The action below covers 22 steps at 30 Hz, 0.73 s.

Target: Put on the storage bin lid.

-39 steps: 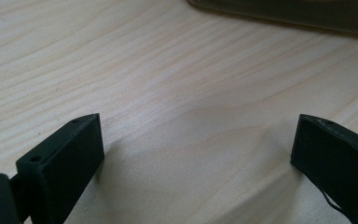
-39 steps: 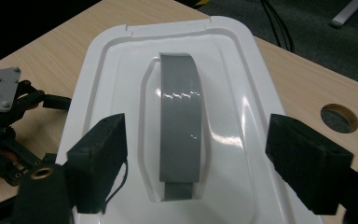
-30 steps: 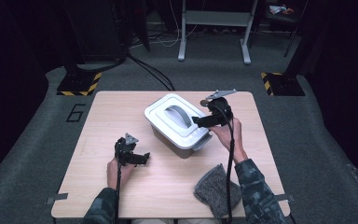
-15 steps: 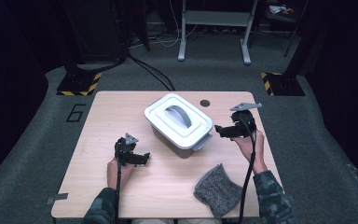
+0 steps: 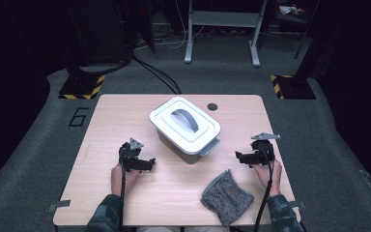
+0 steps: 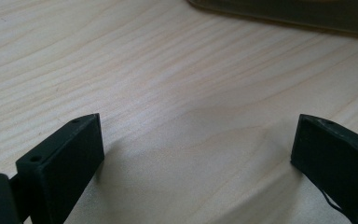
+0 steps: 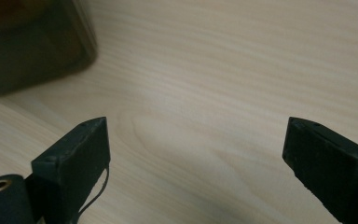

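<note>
A box with a white lid [image 5: 200,130] and a grey handle [image 5: 186,119] stands mid-table. My left gripper [image 5: 149,163] rests low at the box's front left, pointing toward it, jaws wide apart over bare wood [image 6: 196,126]; the box's lower edge [image 6: 284,14] lies ahead. To the right of the box, my right gripper [image 5: 239,157] is down near the tabletop and points left. Its jaws have just been opening and stand open with nothing between them [image 7: 196,123]. The box's dark wall [image 7: 28,46] lies at the upper left.
A grey knitted cloth [image 5: 227,197] lies at the front right of the wooden table [image 5: 125,116], just left of the right forearm. A small black disc [image 5: 212,107] sits behind the box. Dark floor and stand legs lie beyond the far edge.
My right gripper has come off the box's lid, moved right and toward the person, and sunk to the table. The left gripper has kept still.
</note>
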{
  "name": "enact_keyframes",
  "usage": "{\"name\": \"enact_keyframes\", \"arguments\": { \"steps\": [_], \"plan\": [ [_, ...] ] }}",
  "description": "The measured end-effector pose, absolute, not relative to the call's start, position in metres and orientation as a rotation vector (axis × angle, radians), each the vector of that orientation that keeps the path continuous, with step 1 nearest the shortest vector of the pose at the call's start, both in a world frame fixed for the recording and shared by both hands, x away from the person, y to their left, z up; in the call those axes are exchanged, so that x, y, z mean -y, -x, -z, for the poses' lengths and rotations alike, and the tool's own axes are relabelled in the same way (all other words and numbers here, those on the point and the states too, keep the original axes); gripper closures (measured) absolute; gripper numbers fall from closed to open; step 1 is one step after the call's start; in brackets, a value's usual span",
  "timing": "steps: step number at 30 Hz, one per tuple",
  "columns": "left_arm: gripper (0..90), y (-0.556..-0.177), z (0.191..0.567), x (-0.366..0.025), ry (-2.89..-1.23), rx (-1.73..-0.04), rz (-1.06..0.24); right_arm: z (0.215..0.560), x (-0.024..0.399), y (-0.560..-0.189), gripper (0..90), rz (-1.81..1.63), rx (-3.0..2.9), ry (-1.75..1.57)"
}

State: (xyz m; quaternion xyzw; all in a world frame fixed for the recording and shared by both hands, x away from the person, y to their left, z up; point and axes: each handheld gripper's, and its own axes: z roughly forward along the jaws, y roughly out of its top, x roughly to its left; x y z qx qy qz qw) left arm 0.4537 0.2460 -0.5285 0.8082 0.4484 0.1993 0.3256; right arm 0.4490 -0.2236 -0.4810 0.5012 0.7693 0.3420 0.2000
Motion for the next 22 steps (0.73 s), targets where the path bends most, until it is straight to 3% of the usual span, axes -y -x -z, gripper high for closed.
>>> {"name": "enact_keyframes", "arguments": {
  "steps": [10,22],
  "plan": [
    [1.8,-0.454,0.529,-0.246,-2.117,-1.174,-0.527,0.523,0.234,-0.445,7.9,-0.920,-2.141,-1.469],
    [1.8,-0.453,0.529,-0.246,-2.116,-1.172,-0.532,0.529,0.236,-0.441,5.1,-0.906,-2.100,-1.423]
  ]
}}
